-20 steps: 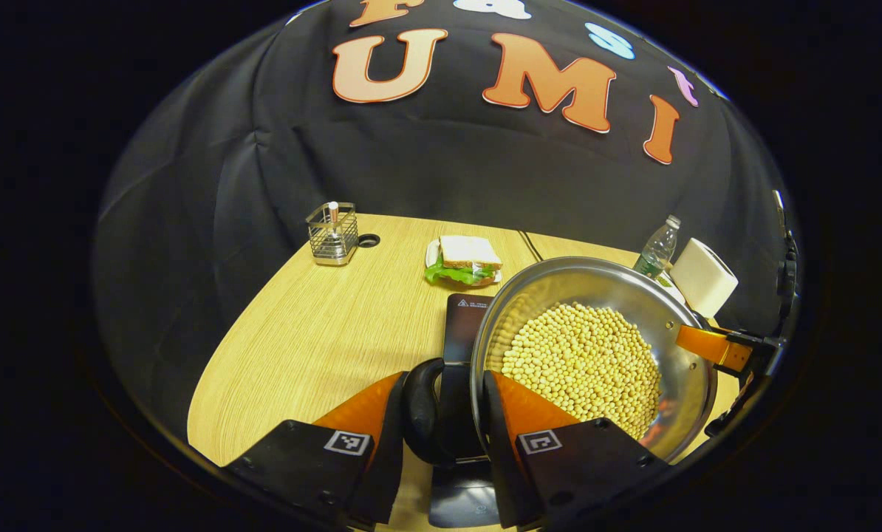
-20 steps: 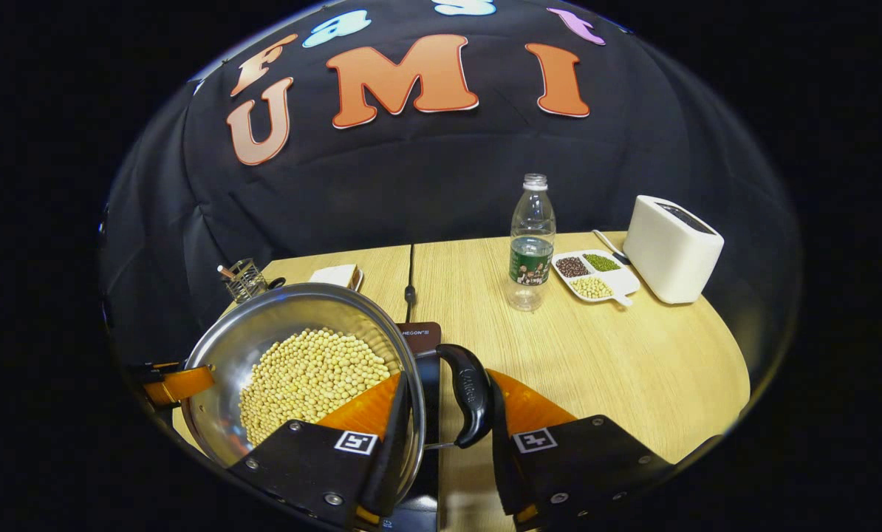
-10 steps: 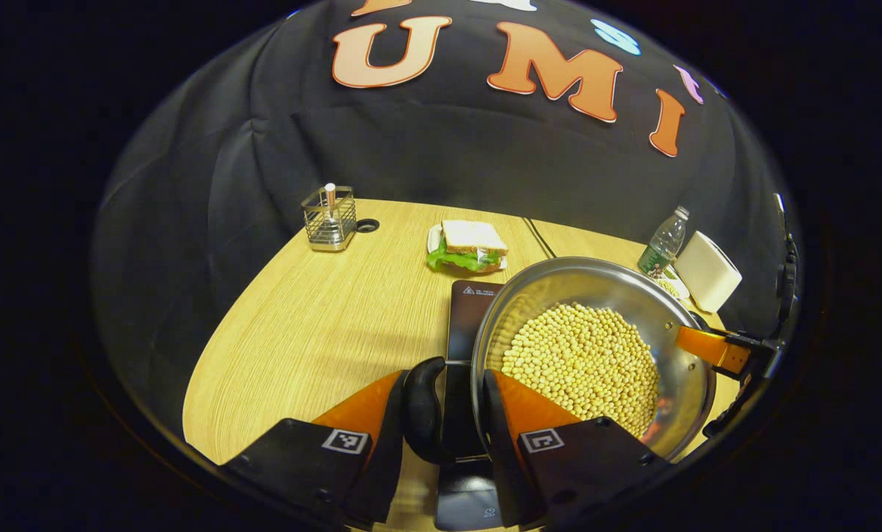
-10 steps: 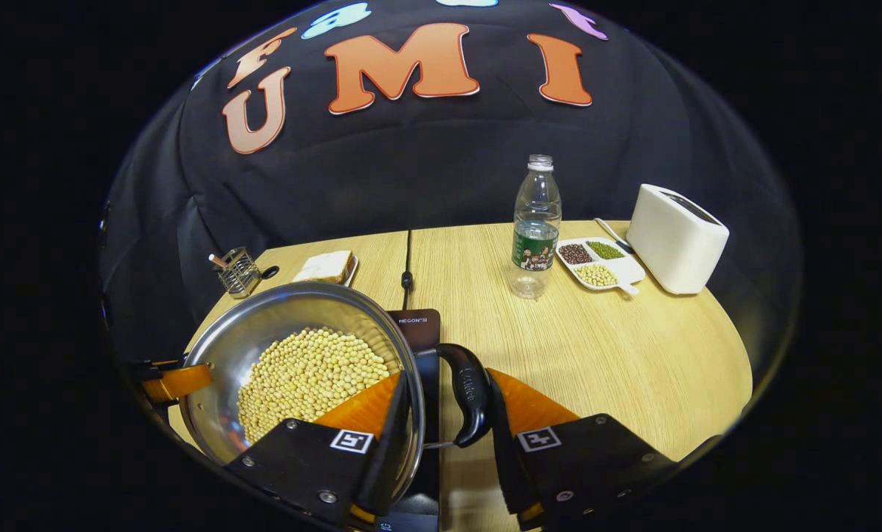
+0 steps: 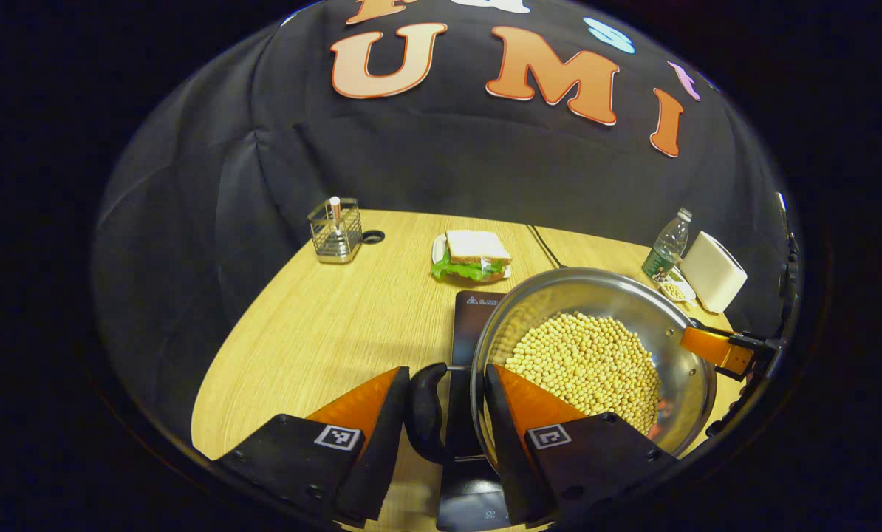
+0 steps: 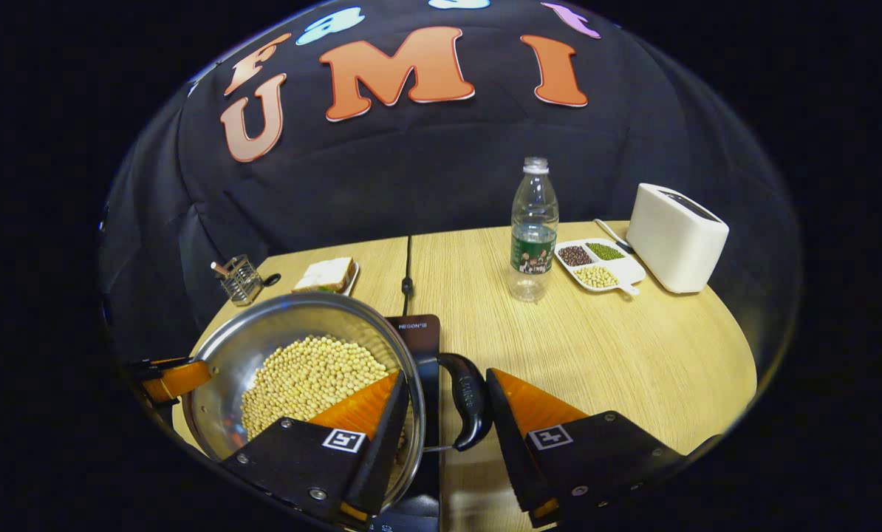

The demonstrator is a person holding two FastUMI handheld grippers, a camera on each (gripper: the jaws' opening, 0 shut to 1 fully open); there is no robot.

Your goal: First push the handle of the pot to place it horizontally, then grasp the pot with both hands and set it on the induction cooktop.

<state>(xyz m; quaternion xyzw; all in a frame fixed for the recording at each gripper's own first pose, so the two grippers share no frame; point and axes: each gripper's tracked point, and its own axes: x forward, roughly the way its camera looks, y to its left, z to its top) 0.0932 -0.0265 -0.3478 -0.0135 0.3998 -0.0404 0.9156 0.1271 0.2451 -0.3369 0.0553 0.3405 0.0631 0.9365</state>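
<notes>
A steel pot full of soybeans hangs low over the black induction cooktop; I cannot tell if it touches it. My left gripper is shut on the pot's black side handle, one finger outside the handle and the other inside the rim. In the right gripper view the pot lies to the left over the cooktop. My right gripper holds the opposite handle the same way. Each view shows the other gripper's finger on the far rim.
A sandwich on a plate and a wire holder stand behind the cooktop to the left. A water bottle, a divided dish of beans and a white toaster stand at the back right. A cable runs back from the cooktop.
Both grippers and the pot have sunk a little toward the cooktop. The fingers of each gripper stand slightly wider apart at their bases than a second ago.
</notes>
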